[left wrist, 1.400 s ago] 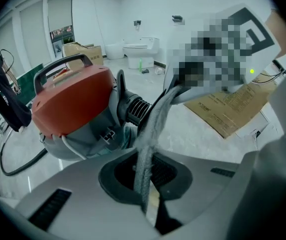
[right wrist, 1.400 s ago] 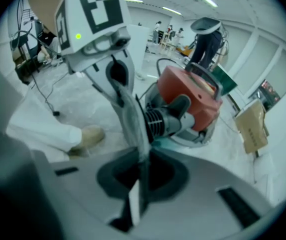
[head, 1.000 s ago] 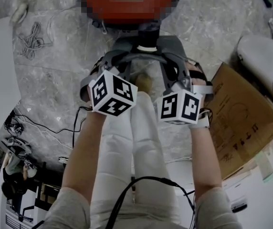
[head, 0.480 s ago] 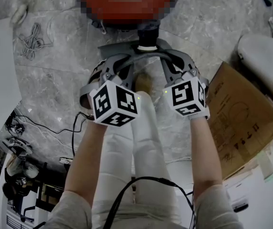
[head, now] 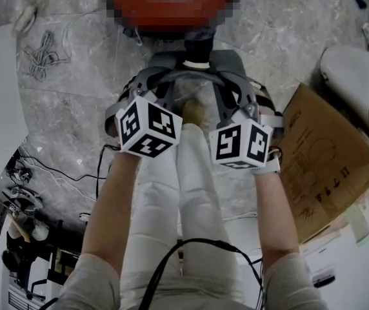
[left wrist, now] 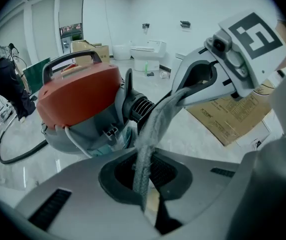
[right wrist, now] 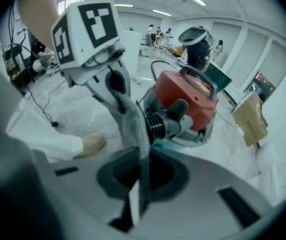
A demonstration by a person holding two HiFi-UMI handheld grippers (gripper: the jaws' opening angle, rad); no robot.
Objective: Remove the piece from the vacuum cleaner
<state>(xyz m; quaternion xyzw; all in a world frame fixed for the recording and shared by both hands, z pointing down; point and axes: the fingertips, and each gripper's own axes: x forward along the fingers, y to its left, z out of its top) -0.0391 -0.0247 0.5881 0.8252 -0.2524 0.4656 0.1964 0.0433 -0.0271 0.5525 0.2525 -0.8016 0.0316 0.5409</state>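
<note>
Where piece (left wrist: 155,121) ends, left hand-held gripper (left wrist: 145,209) clamps it.

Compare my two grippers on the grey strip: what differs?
The left gripper clamps the grey strip at its left end; the right gripper at its right end. In the head view, the left gripper's cube sits nearer the red vacuum cleaner than the right gripper's cube. Shared: both are shut on the strip, flanking the vacuum's black neck.

Red-topped vacuum cleaner (left wrist: 78,99) on floor, grey curved piece (left wrist: 155,124) beside it
</note>
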